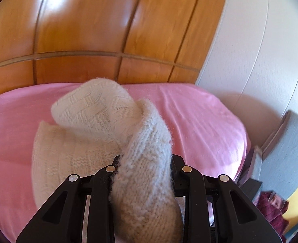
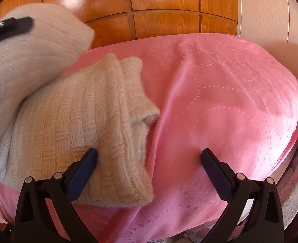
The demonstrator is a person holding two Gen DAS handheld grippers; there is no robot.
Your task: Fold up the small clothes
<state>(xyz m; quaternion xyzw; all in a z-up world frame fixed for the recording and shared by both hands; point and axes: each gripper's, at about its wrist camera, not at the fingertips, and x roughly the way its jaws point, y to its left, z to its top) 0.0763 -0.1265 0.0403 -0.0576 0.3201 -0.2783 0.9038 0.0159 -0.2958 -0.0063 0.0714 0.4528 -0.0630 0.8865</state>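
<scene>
Jaws of the left gripper (image 1: 144, 162) are pressed onto a thick fold of the cream, cable-knit woollen sweater (image 2: 84, 117), which bulges up between them and drapes forward and to their left onto the pink bedspread with dotted circle stitching (image 2: 219, 93). Jaws of the right gripper (image 2: 149, 154) stand spread wide and hold nothing: the left finger rests against the sweater's folded edge, the right one hangs over bare bedspread. Between them lie the sweater's ribbed hem and pink cloth. In the right wrist view the left gripper appears far up-left of the right jaws, lifting a blurred part of the knit.

Beyond both jaws stands a glossy panelled wooden headboard (image 1: 108, 30); to their right, a white wall (image 1: 260, 50). Low right of the left jaws sits a dark red bundle (image 1: 270, 208), too blurred to identify. No writing or labels are legible. Sweater looks fuzzy, thick, partly folded.
</scene>
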